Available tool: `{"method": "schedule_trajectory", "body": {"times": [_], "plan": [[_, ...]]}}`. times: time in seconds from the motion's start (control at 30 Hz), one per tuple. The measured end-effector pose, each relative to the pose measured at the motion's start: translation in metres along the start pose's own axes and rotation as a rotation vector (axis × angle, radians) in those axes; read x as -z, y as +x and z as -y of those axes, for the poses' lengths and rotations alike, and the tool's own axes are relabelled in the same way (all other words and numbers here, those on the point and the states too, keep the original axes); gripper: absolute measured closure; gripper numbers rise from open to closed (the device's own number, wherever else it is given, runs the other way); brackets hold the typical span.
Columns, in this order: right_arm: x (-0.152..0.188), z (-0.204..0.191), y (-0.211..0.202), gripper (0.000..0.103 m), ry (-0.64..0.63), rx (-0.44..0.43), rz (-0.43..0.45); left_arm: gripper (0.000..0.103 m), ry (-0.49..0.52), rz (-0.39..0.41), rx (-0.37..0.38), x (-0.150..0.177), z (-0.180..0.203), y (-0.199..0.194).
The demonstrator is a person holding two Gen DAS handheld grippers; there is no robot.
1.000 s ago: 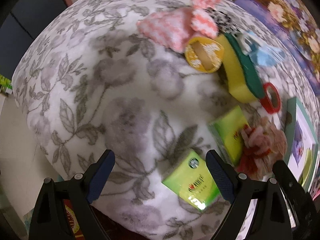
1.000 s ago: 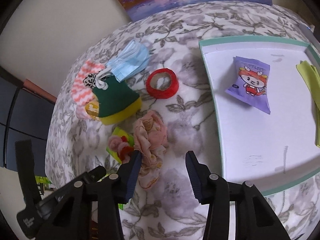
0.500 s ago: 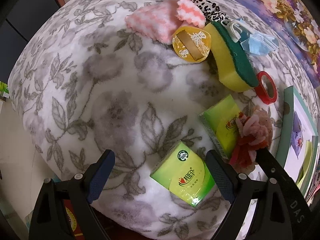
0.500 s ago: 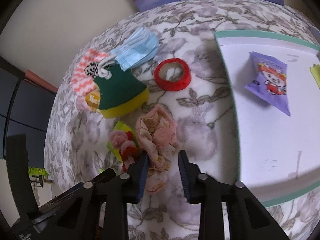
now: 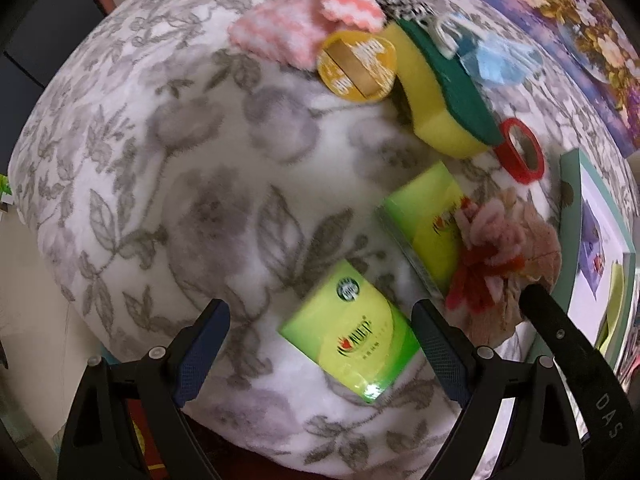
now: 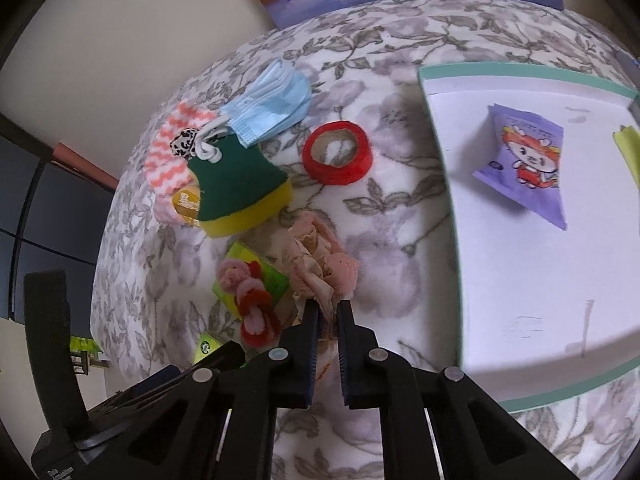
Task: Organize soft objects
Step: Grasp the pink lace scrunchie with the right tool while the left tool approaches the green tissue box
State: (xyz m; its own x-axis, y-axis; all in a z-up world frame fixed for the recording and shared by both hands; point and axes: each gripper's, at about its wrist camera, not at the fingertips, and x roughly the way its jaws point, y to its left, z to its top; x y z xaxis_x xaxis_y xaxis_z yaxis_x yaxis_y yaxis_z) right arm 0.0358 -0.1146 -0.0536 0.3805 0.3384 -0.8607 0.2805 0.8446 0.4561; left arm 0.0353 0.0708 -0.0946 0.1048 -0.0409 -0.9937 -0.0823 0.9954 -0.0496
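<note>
From the left wrist view, the left tongs [image 5: 320,334] stand wide apart above the bench covered by a white fleece blanket with grey flowers [image 5: 168,168], and they hold nothing. A green rectangular tissue pack [image 5: 354,338] lies between the two pads without touching them. A second green tissue pack [image 5: 430,220] lies just beside it, with a pink and red yarn scrunchie [image 5: 484,256] partly on it. Further away are a yellow sponge with a green scouring side [image 5: 440,92], a round yellow tape roll [image 5: 358,66] and a red tape ring [image 5: 520,150].

From the right wrist view, the right tongs [image 6: 328,320] have just been closing and are now clamped on the near end of a crumpled pale pink cloth [image 6: 320,256], which lies on the blanket between the scrunchie and a white tray with a teal rim [image 6: 448,184]. A purple snack packet [image 6: 528,166] lies in the tray. A light blue face mask [image 6: 272,106] rests near the sponge.
</note>
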Motion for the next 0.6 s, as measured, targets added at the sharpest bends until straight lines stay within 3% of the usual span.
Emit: {"method": "schedule_trajectory", "body": {"times": [0.27,0.43,0.6], "plan": [[0.000,0.016,-0.008,0.093,0.026,0.011,-0.002,0.011,0.056,-0.039,-0.015,0.005,0.018,0.009],[0.002,0.019,-0.010,0.093,0.030,0.018,-0.006,0.012,0.040,-0.070,-0.005,0.012,0.025,0.021],[0.003,0.020,-0.008,0.093,0.031,0.028,-0.016,0.031,0.050,-0.061,-0.009,0.014,0.026,0.024]]}}
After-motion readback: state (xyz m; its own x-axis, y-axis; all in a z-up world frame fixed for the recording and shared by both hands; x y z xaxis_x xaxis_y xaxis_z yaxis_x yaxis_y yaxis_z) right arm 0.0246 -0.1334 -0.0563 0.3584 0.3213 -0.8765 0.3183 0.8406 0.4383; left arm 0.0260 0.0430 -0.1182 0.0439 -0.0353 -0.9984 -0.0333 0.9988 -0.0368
